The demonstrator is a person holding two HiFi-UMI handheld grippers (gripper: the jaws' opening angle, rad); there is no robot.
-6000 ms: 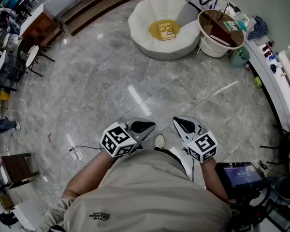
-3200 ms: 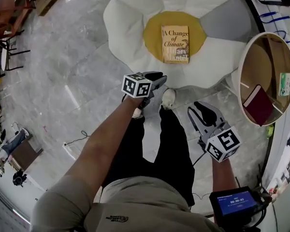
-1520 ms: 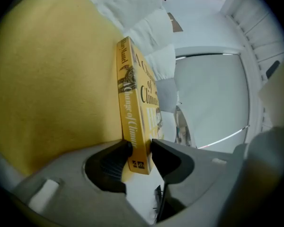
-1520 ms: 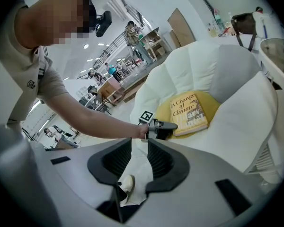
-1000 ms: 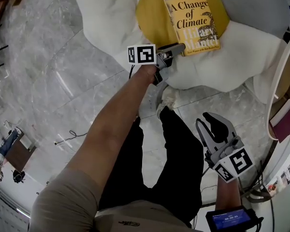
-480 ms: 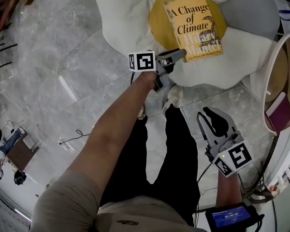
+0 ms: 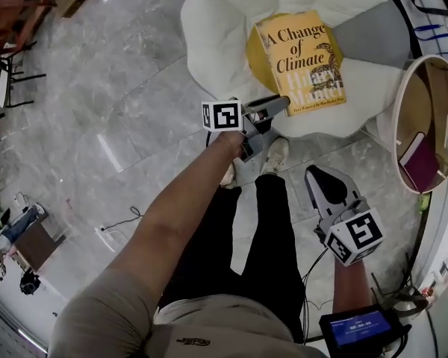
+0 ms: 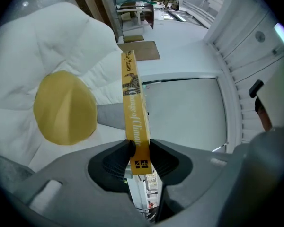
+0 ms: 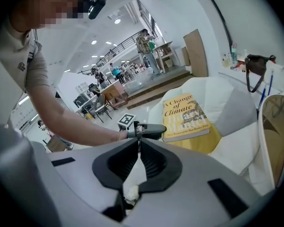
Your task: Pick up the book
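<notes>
Head view: overhead, steeply down. Left gripper view: close-up, edge-on to book [image 8: 134,122]. Right gripper view: farther back, facing it. All share book, white cushion [image 7: 224,28].

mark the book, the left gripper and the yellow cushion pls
book [image 7: 302,58]: head view, middle of the front cover.
left gripper [image 7: 281,104]: head view, between the jaw tips, clamped on the book's near corner.
yellow cushion [image 8: 64,109]: left gripper view, middle of its top.

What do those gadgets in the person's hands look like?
The left gripper and the right gripper are grey moulded plastic, with black ribbed pads inside the jaws and a white cube of black square markers at the back of each. The right gripper's jaws are closing on nothing. The person wears a beige short-sleeved shirt.
</notes>
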